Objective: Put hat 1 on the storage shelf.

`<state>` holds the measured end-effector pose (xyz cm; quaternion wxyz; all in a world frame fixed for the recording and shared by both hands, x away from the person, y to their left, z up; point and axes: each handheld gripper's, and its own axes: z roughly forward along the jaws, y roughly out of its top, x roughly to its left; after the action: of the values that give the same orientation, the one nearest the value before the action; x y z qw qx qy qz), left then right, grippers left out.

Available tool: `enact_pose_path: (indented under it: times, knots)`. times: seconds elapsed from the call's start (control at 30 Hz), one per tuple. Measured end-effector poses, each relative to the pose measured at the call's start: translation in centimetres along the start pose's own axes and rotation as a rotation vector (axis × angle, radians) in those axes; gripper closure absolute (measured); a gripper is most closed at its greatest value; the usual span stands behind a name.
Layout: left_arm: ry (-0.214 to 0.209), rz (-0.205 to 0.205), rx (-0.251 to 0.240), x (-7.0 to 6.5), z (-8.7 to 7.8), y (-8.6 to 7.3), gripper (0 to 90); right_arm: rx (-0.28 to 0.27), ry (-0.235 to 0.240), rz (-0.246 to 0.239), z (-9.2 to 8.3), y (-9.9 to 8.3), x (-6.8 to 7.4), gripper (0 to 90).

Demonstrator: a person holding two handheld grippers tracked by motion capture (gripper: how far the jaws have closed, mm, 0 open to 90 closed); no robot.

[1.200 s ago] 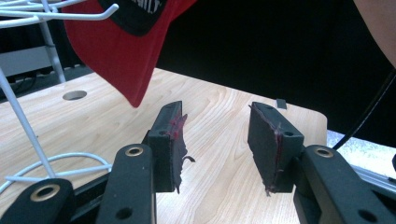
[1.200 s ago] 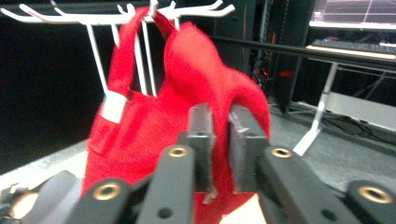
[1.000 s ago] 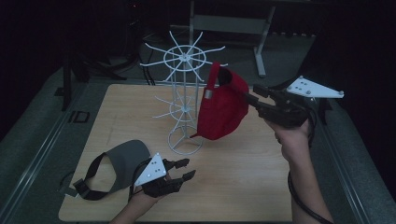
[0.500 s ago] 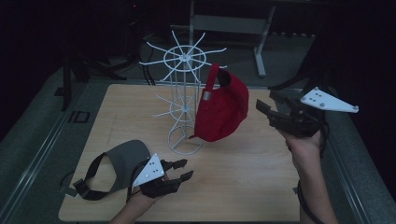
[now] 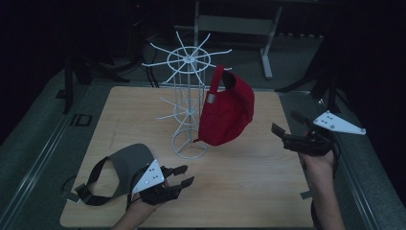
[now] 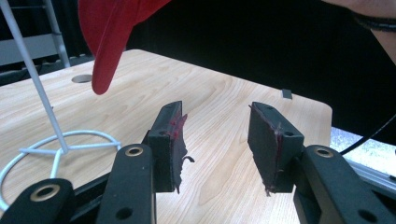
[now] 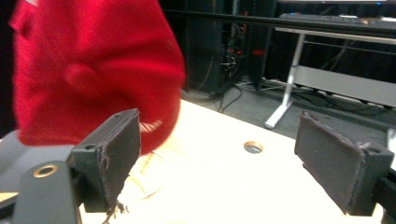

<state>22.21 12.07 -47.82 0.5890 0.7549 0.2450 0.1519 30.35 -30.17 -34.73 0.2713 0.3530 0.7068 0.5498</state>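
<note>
1. Nearest the person, the left tool (image 5: 179, 175) rests low over the front of the worktop (image 5: 249, 191). Its jaws stand partly apart with nothing between them, as the left gripper view makes plain.

2. Just to that tool's left lies a grey cap (image 5: 125, 165), flat on the worktop with its black strap trailing toward the front-left corner. The cap's long axis runs from that corner toward the stand. The tool's jaws point away from it, toward the middle of the worktop, so the left hand would have to turn back to reach it. It is much the nearer hand to this cap.

3. Farther back and to the right, the right tool (image 5: 287, 125) hangs over the worktop's right edge. Its jaws have just been opening and now stand wide, with nothing in them. They point left, toward the red cap.

4. The red cap (image 5: 225, 112) hangs from an arm of the white wire stand (image 5: 187, 100), clear of the worktop, brim pointing down. It lies to the right tool's left, apart from it.

5. My judgement is that the red cap is hung and let go, so the grey cap is the next thing to be picked up, by the left hand.
</note>
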Motion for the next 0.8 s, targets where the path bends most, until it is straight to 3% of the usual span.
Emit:
enact_pose_path:
  times: [0.07, 0.13, 0.4, 0.7, 0.8]
  knots:
    - [0.000, -0.005, -0.003, 0.0, 0.0, -0.1, 56.2, -0.011, -0.037, 0.005, -0.2, -1.0, -0.3, 15.8]
    - [0.001, -0.008, -0.007, 0.1, -0.1, -0.2, 56.2, -0.017, -0.038, 0.010, -0.2, -1.8, -0.6, 15.8]
    - [0.012, -0.011, 0.005, 0.2, -0.4, -0.7, 56.2, 0.031, -0.113, 0.006, 0.0, -6.1, -1.8, 17.4]
    - [0.025, -0.024, 0.019, 0.4, -0.6, -1.7, 56.3, 0.075, -0.095, 0.041, 0.2, -11.6, -3.1, 18.3]
    - [0.031, -0.031, 0.014, 0.5, -0.7, -2.0, 56.2, 0.099, -0.130, 0.030, 0.1, -13.2, -3.2, 19.4]
